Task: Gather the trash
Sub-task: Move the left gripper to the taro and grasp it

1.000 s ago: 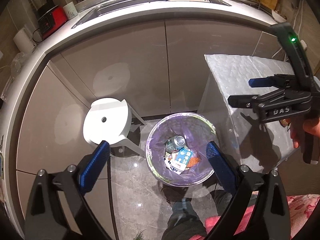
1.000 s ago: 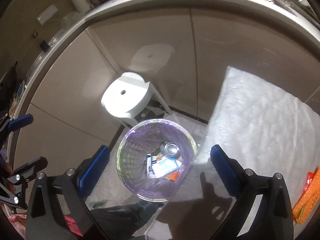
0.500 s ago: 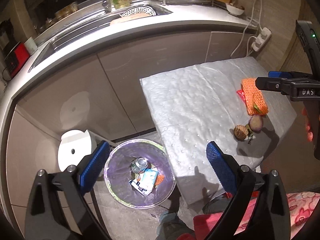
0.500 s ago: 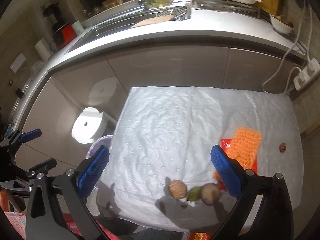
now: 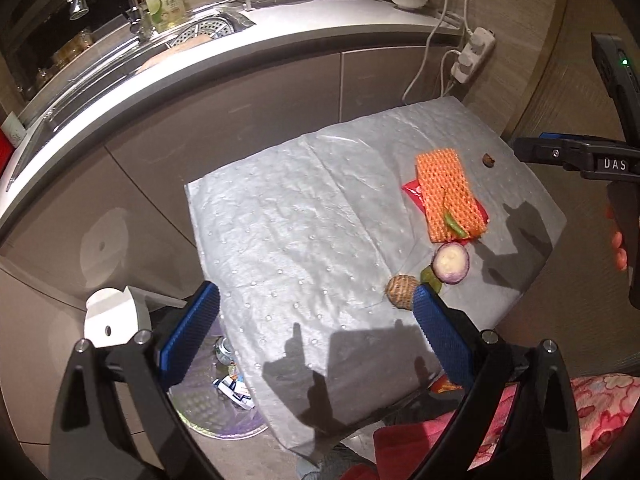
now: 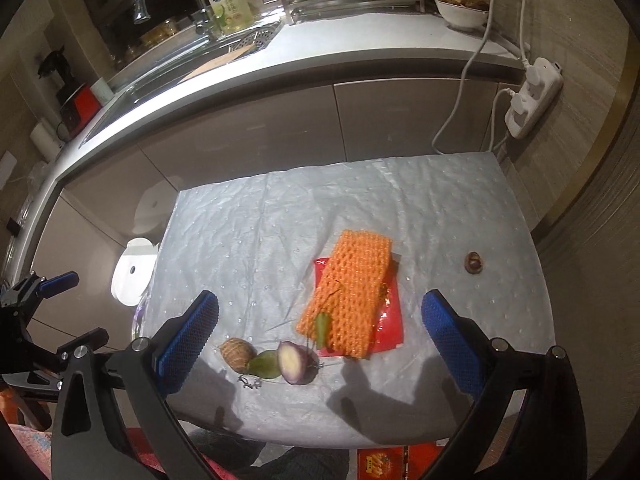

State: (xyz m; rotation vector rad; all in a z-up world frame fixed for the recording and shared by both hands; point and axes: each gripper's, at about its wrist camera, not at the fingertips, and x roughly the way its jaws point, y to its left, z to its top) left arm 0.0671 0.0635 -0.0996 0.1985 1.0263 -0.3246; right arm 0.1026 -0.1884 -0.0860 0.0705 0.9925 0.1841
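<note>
Trash lies on a small table covered with a silvery sheet [image 6: 248,248]: an orange foam net [image 6: 348,296] on a red wrapper [image 6: 388,320], a cut purple onion half [image 6: 294,366], a green leaf [image 6: 264,364], a brown taro-like root [image 6: 237,354] and a small brown nut shell [image 6: 473,261]. My right gripper [image 6: 320,336] hovers open above the onion and net, holding nothing. My left gripper [image 5: 316,334] is open and empty over the table's near-left part, its right fingertip beside the root [image 5: 400,298]. The purple-lined bin [image 5: 216,404] with a can and wrappers sits on the floor left of the table.
A white stool [image 5: 116,316] stands beside the bin. Grey kitchen cabinets and a white counter [image 6: 360,40] with a sink run behind the table. A power strip [image 6: 534,96] with cables hangs at the back right wall. A red packet [image 6: 380,462] lies under the table's front edge.
Both grippers swung right from over the bin to over the table. The table's trash came fully into view and the bin slid to the lower left. Both stayed open.
</note>
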